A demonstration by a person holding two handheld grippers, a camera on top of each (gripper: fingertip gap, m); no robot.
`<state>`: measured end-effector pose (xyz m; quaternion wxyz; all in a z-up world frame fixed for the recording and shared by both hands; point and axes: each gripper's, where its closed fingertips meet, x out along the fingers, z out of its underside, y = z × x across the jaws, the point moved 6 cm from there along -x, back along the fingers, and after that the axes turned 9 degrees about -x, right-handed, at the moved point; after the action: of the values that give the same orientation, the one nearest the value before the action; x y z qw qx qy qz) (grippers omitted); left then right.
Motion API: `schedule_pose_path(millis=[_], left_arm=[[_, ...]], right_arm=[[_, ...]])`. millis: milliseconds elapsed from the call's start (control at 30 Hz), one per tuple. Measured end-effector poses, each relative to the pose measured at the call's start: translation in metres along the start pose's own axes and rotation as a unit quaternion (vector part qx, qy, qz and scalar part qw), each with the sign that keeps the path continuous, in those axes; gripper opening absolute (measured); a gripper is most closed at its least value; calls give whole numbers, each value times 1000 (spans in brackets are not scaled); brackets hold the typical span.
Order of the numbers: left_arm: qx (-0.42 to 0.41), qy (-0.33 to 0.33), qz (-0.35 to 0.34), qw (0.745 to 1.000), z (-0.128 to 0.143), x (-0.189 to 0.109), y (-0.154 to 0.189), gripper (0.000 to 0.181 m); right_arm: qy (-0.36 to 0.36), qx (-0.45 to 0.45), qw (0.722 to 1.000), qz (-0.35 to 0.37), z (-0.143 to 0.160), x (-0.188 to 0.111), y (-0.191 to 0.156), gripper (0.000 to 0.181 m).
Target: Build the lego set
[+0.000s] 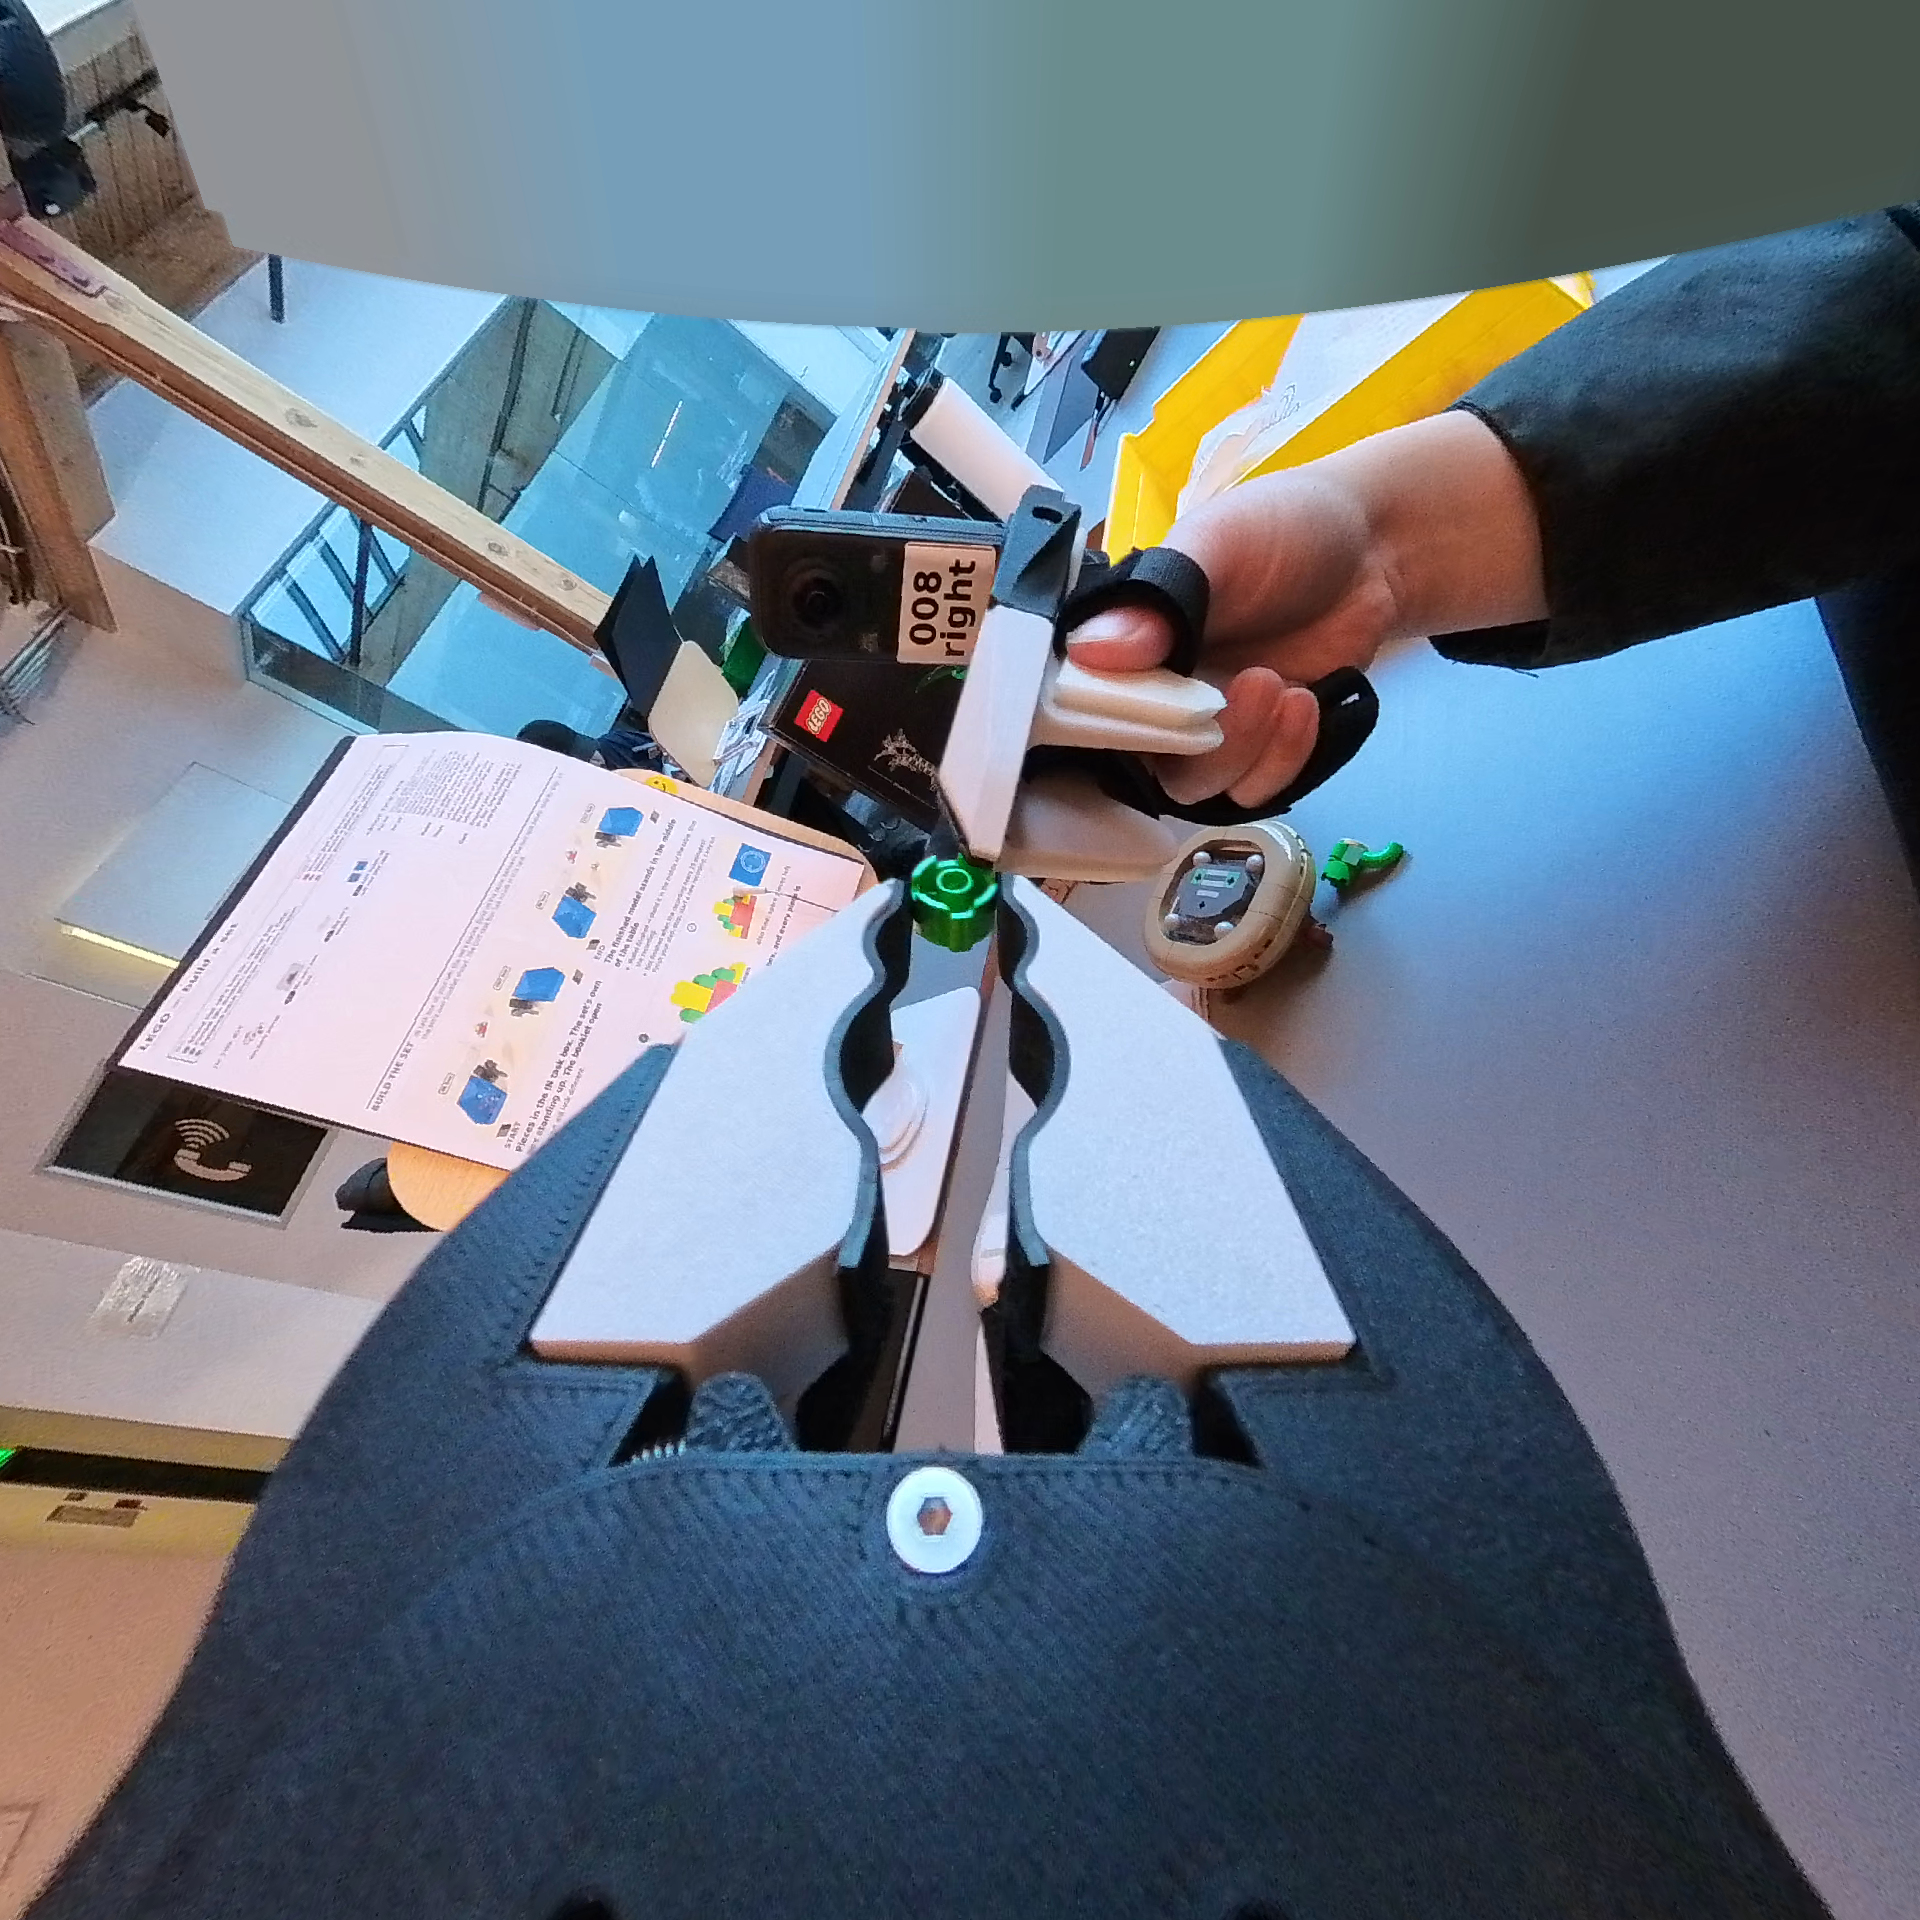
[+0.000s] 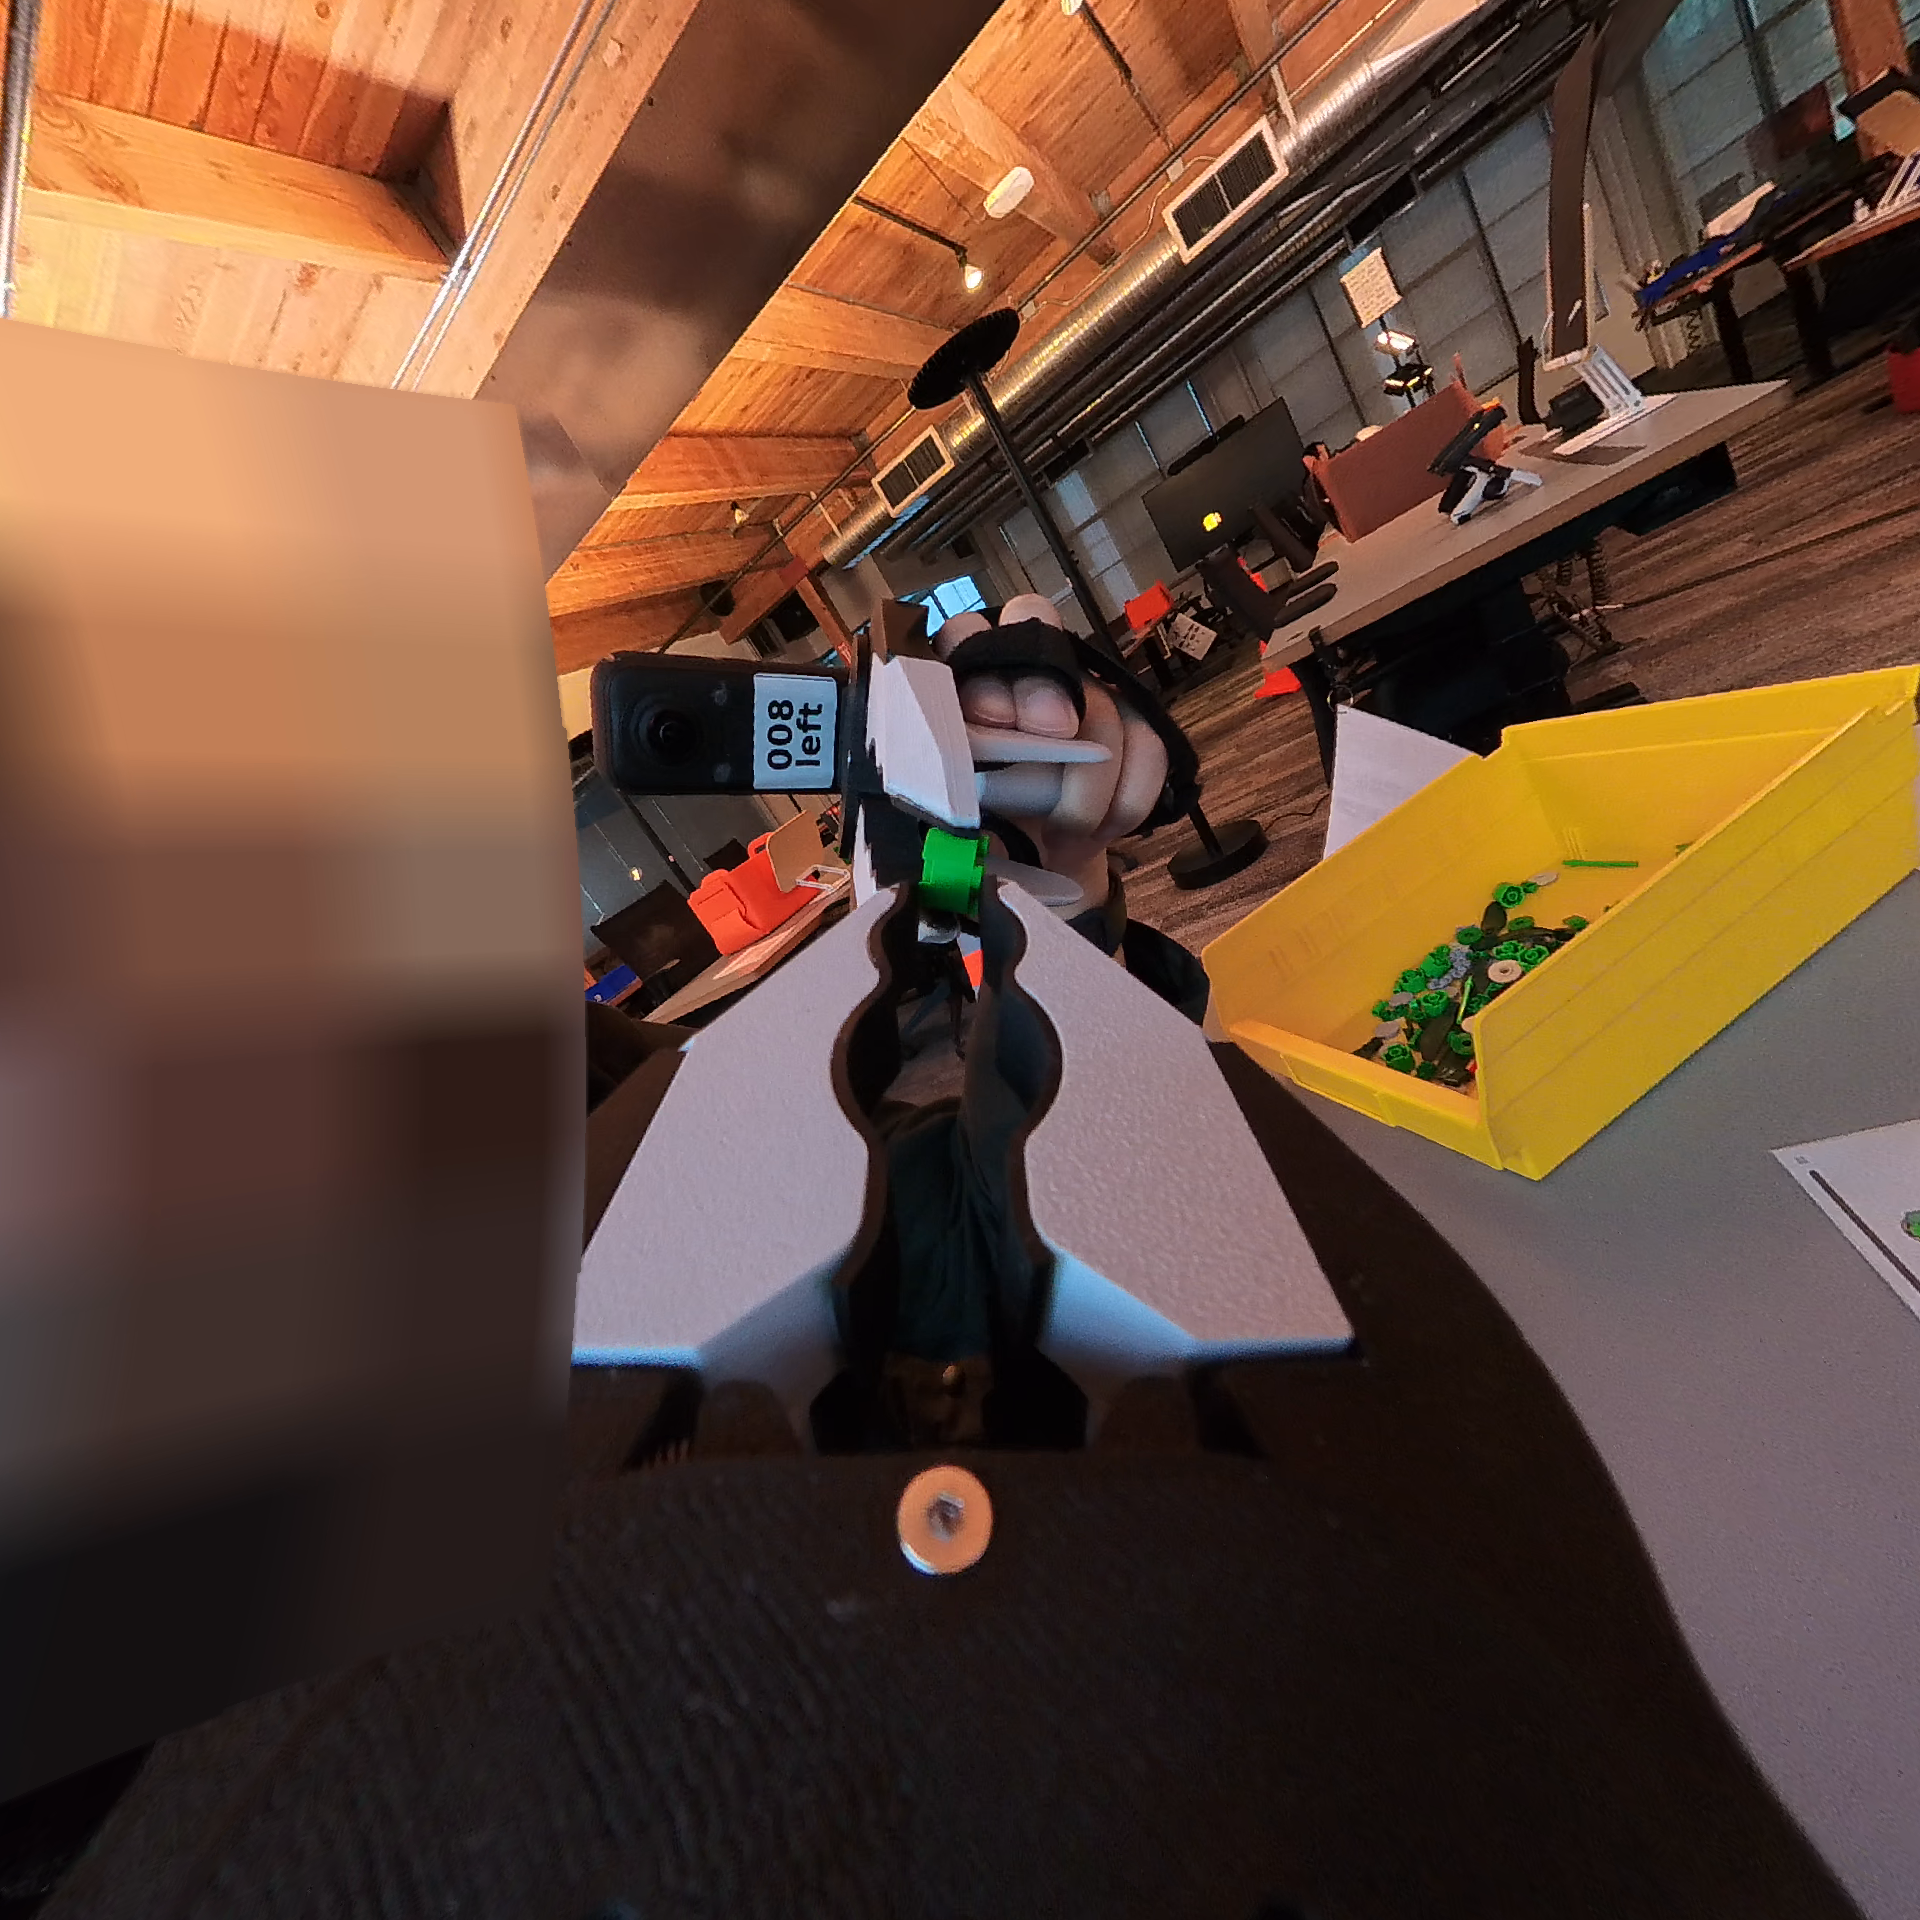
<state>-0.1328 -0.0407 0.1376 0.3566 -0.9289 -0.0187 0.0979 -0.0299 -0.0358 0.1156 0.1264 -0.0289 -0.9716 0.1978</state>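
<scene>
The small green round piece is in the air above the desk, between the tips of my two tongs, which meet there nose to nose. My left tongs are almost together: only a narrow gap is between the white fingers, and the piece sits at their tips, pressed from both sides. In the right wrist view the same piece shows as a bright green block at the meeting point. My right tongs are also nearly together, with a thin dark gap, and their tips touch the underside of the piece. A small grey part hangs just under the green one there; I cannot tell what it is, or whether the right tongs really clamp anything.

My right hand holds the handle of the right tongs, with black straps over the fingers.

On the desk, just beyond the tongs, lies a round tan model with a dark panel on top, and beside it a small green curved piece. A printed instruction sheet is to the left. A yellow bin stands on the desk farther away, with many loose green and grey pieces inside.
</scene>
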Motion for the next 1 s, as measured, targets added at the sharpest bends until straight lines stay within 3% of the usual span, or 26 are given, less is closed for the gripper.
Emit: schedule_pose_path(millis=[1000], left_arm=[[-11, 9, 3, 1000, -2, -11, -4, 10]], right_arm=[[1, -12, 1000, 9, -4, -3, -1, 9]])
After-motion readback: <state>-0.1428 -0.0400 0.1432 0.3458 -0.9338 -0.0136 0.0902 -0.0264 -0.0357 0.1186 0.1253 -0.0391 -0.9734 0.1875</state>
